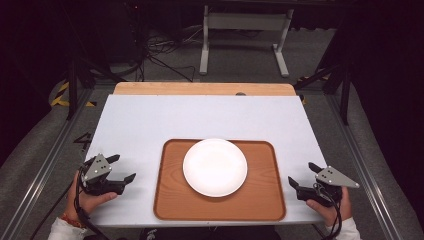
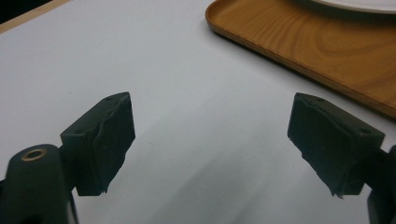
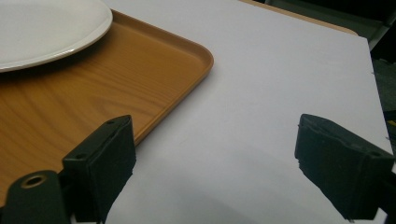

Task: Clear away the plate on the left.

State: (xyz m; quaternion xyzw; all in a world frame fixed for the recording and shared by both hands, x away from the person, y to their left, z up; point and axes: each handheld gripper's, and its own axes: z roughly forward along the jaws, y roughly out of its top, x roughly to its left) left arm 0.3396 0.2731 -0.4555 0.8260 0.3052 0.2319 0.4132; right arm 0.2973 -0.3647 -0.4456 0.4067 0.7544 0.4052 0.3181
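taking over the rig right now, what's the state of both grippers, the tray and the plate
Left gripper: open, empty, over the table left of the tray.
Right gripper: open, empty, just off the tray's right edge.
The plate sits in the middle of the tray, nothing on it; the tray lies at the table's near edge.
Done: nothing gripped or touched yet.
Left: likely the whole job; each gripper is near its own side of the tray.

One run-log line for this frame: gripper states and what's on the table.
left hand-held gripper: open, empty | right hand-held gripper: open, empty | white plate: on wooden tray | both grippers flank tray, no contact
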